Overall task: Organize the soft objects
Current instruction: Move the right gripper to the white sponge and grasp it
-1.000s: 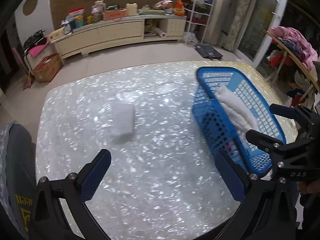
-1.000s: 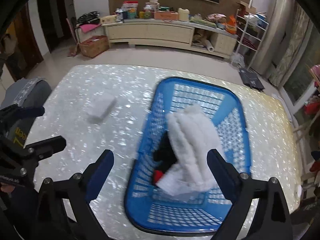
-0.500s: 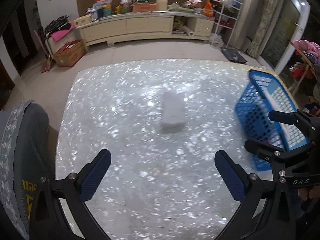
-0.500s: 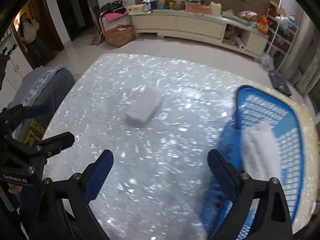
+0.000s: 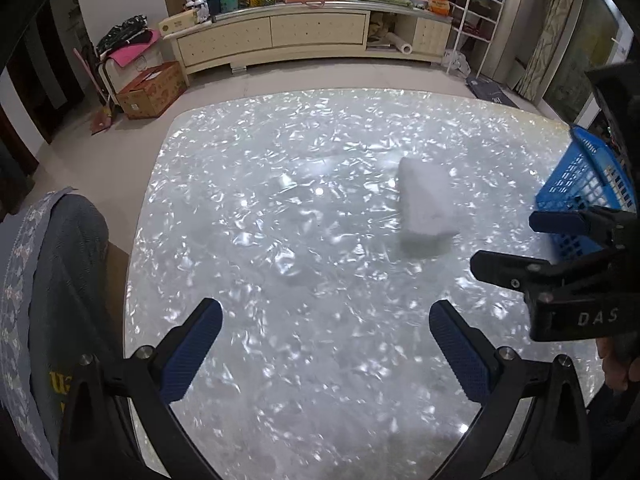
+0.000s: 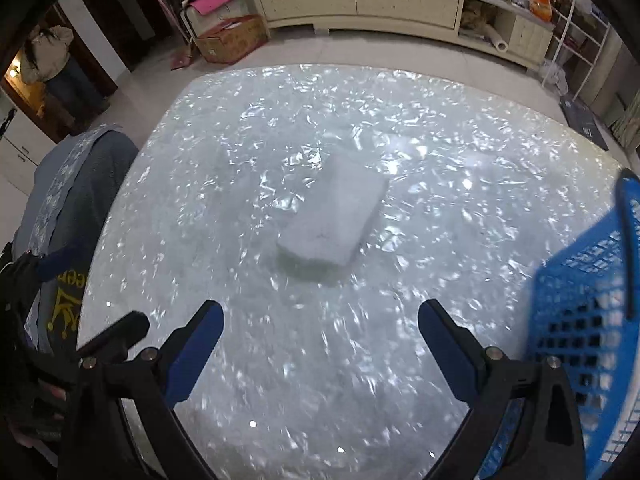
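A white sponge-like block [image 6: 334, 216] lies flat on the glittery white table [image 6: 360, 360], just ahead of my right gripper [image 6: 320, 332], which is open and empty. The block also shows in the left wrist view [image 5: 426, 200], ahead and to the right of my left gripper [image 5: 326, 332], open and empty. The blue basket [image 6: 592, 320] stands at the right edge of the table; it shows in the left wrist view [image 5: 580, 184] behind the right gripper's body [image 5: 560, 280]. Its contents are out of view.
A grey chair back [image 5: 48, 280] stands at the table's left edge; it also shows in the right wrist view [image 6: 72, 184]. A cream sideboard [image 5: 280, 36] with clutter and a cardboard box [image 5: 152, 90] stand on the floor beyond the table.
Both views have swung left: the basket has slid to the right edge and the white block now sits nearer and centred before the right gripper. Both grippers stay open.
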{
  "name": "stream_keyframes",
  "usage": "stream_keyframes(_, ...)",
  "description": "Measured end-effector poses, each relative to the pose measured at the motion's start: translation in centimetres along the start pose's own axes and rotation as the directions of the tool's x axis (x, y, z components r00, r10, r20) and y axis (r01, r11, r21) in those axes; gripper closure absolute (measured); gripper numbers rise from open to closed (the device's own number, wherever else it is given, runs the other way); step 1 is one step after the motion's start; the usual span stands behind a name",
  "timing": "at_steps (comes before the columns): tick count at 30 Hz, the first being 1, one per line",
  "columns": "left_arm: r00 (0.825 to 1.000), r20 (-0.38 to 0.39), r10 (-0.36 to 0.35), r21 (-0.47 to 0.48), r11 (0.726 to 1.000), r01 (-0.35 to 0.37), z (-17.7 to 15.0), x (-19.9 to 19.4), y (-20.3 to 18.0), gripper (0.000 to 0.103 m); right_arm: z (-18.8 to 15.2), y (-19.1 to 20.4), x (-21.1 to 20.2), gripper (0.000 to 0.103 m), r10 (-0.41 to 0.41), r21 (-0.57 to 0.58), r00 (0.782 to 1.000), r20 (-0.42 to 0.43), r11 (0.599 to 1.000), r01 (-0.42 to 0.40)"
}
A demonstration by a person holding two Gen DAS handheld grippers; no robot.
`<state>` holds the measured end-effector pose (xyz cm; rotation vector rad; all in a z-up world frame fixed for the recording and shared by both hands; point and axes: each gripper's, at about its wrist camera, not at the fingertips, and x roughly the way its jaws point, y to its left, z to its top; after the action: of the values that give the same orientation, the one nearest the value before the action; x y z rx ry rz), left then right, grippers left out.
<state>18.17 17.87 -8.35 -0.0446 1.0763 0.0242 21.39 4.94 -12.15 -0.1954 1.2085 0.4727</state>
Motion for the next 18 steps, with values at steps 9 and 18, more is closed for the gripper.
stream_keyframes(9,1.000,-0.023,-0.011,0.009,1.000,0.012,1.6,3.3,1.5,0.000,3.1,-0.1,4.0,0.005,-0.020,0.071,0.999,-0.032,0.997,0.022)
stream_keyframes(18,1.000,-0.015,-0.015,-0.013,1.000,0.015,3.1,5.8,3.4,0.000,4.8,-0.2,6.9,0.005,-0.070,0.085,0.996,-0.050,0.994,0.074)
